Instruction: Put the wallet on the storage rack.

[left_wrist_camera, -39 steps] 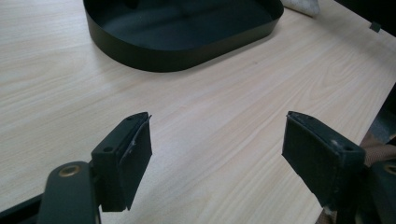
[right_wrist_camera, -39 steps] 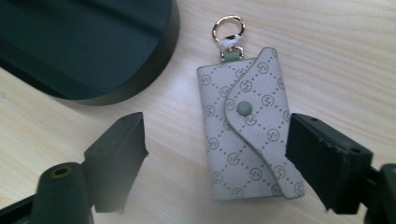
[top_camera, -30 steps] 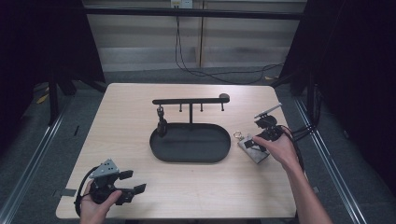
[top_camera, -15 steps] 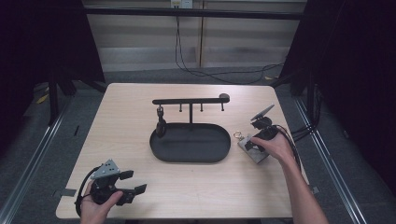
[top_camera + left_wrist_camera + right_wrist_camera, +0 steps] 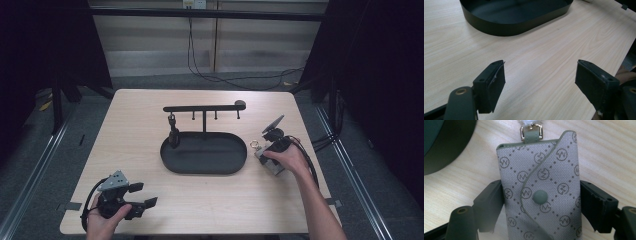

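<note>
Pouch (image 5: 541, 192): grey, patterned, flat on the table (image 5: 140, 130), just right of the tray (image 5: 204, 167).
My right claw (image 5: 541, 195): jaws have just been closing, pads at both pouch edges, pinching it.
My left claw (image 5: 540, 75): spread wide over bare wood, nothing between.

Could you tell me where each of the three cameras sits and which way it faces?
High view: above the person's side, looking forward and down on the light wooden table; both forearms and the left gripper enter below.
Left gripper view: looks past its open jaws across the table.
Right gripper view: looks down on the grey patterned key pouch, jaws at its two sides.
All views share the black oval metal tray.
</note>
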`<control>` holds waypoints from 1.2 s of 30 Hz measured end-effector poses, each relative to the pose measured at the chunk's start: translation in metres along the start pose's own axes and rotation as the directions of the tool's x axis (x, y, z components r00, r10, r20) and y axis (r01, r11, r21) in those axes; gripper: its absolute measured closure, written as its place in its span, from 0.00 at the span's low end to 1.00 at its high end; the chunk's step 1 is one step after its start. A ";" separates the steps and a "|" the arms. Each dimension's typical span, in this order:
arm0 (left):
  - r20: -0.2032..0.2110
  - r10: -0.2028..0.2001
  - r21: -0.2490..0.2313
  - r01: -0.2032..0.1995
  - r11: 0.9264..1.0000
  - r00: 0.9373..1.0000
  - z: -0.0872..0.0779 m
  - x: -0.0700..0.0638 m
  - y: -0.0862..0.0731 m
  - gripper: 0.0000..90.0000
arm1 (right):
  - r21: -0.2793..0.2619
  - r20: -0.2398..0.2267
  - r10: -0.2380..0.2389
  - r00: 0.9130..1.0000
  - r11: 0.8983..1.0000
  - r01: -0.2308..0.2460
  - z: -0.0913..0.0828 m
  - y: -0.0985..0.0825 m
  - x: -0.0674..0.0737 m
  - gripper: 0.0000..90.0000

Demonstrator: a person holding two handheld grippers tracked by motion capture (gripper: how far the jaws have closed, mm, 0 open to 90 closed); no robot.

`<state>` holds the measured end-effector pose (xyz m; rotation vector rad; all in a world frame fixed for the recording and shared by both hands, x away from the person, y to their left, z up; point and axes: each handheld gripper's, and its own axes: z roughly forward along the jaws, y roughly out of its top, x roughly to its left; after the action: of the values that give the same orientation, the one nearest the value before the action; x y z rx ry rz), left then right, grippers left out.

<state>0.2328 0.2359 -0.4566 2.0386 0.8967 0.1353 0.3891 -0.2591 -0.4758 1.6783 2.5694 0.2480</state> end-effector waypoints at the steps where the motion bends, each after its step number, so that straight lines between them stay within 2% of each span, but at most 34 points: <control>1: 0.001 0.000 0.001 0.000 1.000 1.000 0.000 0.000 0.000 0.26 | 0.001 0.003 -0.003 1.000 1.000 0.003 0.001 0.000 0.000 0.27; 4: 0.002 -0.004 0.001 0.004 1.000 1.000 0.001 0.000 0.000 0.26 | 0.007 0.015 -0.011 1.000 1.000 0.011 0.001 0.001 0.001 0.28; 7: 0.001 -0.005 0.003 0.005 1.000 1.000 0.001 0.001 0.000 0.26 | 0.008 0.010 0.019 1.000 1.000 -0.019 0.000 0.001 0.000 0.31; 11: -0.002 -0.013 0.004 0.013 1.000 1.000 0.001 0.002 0.000 0.26 | 0.025 0.018 0.017 1.000 1.000 -0.018 -0.002 0.004 0.001 0.34; 14: -0.001 -0.012 0.002 0.012 1.000 1.000 0.000 0.002 0.000 0.26 | 0.025 0.026 0.033 0.999 0.999 -0.034 -0.003 0.006 0.002 0.35; 21: -0.003 -0.009 0.012 0.009 1.000 1.000 0.001 0.002 0.000 0.26 | 0.009 -0.007 0.071 0.997 0.997 -0.071 -0.008 0.005 0.000 0.36; 27: -0.002 -0.004 0.016 0.004 1.000 1.000 0.002 0.001 0.000 0.26 | 0.000 -0.005 0.084 0.996 0.996 -0.084 -0.018 0.006 -0.001 0.36; 31: -0.005 0.003 0.012 -0.003 1.000 1.000 0.000 0.000 0.000 0.26 | -0.020 -0.027 0.107 0.994 0.994 -0.108 -0.025 0.005 -0.003 0.36; 36: 0.000 0.003 0.016 -0.003 1.000 1.000 0.002 0.001 0.000 0.26 | -0.027 -0.030 0.122 0.992 0.992 -0.123 -0.031 0.001 -0.006 0.36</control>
<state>0.2342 0.2349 -0.4575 2.0547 0.8971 0.1308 0.3881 -0.2670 -0.4454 1.8374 2.4728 0.3169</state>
